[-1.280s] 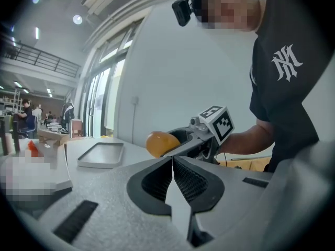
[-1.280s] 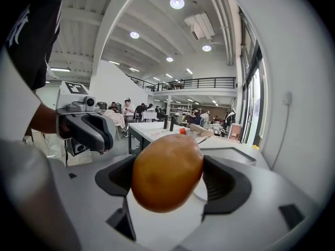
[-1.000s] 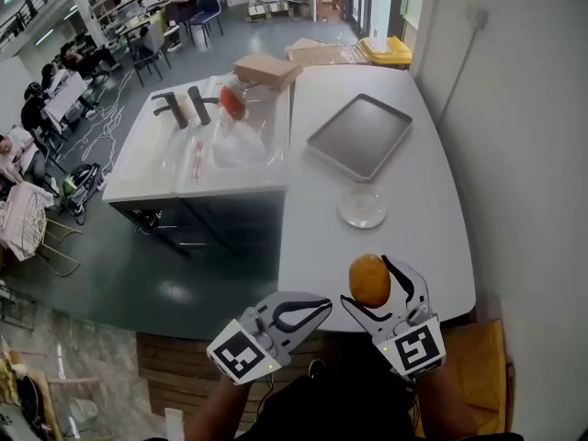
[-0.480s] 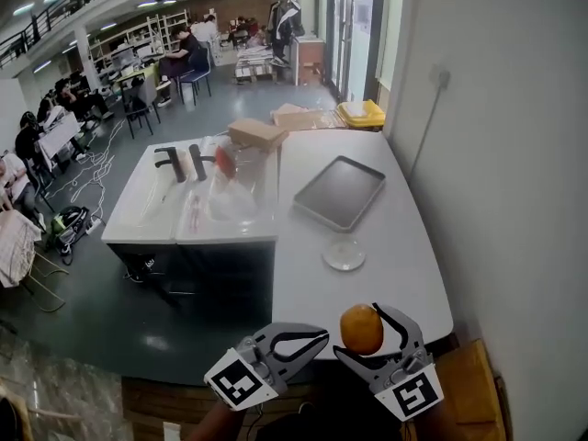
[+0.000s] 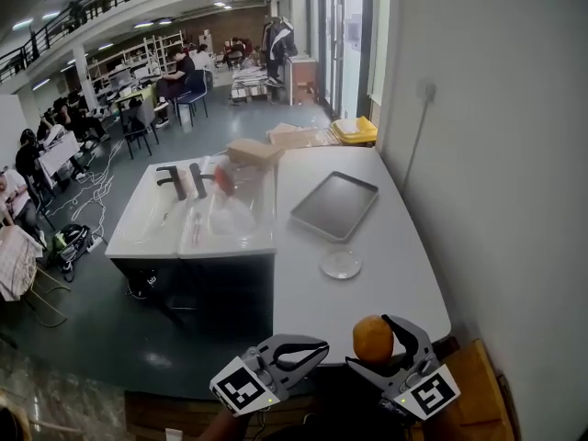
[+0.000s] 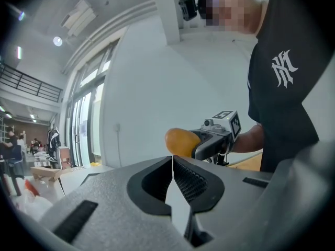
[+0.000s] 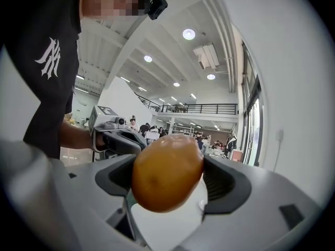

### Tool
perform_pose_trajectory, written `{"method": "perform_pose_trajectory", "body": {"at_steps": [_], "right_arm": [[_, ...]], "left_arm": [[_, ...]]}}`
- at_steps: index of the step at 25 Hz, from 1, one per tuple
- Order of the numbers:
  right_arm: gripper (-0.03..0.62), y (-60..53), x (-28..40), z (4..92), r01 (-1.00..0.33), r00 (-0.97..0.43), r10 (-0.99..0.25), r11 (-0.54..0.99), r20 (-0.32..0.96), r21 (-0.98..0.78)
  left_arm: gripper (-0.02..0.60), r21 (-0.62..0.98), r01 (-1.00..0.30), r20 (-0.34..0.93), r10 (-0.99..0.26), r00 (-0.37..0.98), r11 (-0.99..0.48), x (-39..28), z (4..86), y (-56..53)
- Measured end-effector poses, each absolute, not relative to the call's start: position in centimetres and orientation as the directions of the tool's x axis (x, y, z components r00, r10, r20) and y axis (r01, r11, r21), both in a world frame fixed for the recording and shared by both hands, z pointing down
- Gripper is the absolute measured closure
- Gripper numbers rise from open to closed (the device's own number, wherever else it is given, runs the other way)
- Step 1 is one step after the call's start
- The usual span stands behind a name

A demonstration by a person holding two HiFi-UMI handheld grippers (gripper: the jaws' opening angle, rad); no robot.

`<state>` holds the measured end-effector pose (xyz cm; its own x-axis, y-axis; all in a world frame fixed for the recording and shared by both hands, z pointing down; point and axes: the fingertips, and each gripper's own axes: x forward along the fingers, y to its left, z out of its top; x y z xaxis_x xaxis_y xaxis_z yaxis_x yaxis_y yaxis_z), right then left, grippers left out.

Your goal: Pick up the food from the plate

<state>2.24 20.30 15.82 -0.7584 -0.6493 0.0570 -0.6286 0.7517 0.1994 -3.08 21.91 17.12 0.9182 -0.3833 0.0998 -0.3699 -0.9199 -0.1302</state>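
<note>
Food: the orange-brown, smooth oval piece of food (image 7: 167, 172) is not on the plate; it is up in the air, over the near edge of the white table (image 5: 390, 246), close to the near right corner.
Right gripper (image 5: 378, 345): the jaws are clamped on the food from both sides; the food bulges out above and below them, its long axis a little tilted.
Left gripper (image 6: 172, 163): the jaws are together with nothing between them; it hangs just beside the right one, off the near edge.
Plate: the small clear glass plate (image 5: 341, 265) is bare, well apart from the food, between the near edge and the grey metal tray (image 5: 335, 206).
Judgement: the pick-up looks done; the right gripper is the one that matters now.
</note>
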Motion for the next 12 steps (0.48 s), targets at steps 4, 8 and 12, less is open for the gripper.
{"method": "perform_pose_trajectory", "body": {"at_steps": [4,8,12], "right_arm": [[0.200,20.9,2.7,16.5,-0.631,-0.763,-0.644,0.760,0.055,0.157],[0.200,21.8,2.3,16.7,-0.617,-0.776,-0.628,0.774,0.053,0.141],[0.200,22.3,1.7,16.6,-0.604,-0.789,-0.613,0.786,0.043,0.133]], "left_arm": [[0.574,-0.133,-0.341,0.125,-0.357,0.926,-0.931,-2.5,18.6,23.2],[0.574,-0.119,-0.346,0.125,-0.360,0.925,-0.931,-2.5,19.0,24.0],[0.574,-0.108,-0.352,0.118,-0.364,0.924,-0.930,-2.8,18.6,24.2]]}}
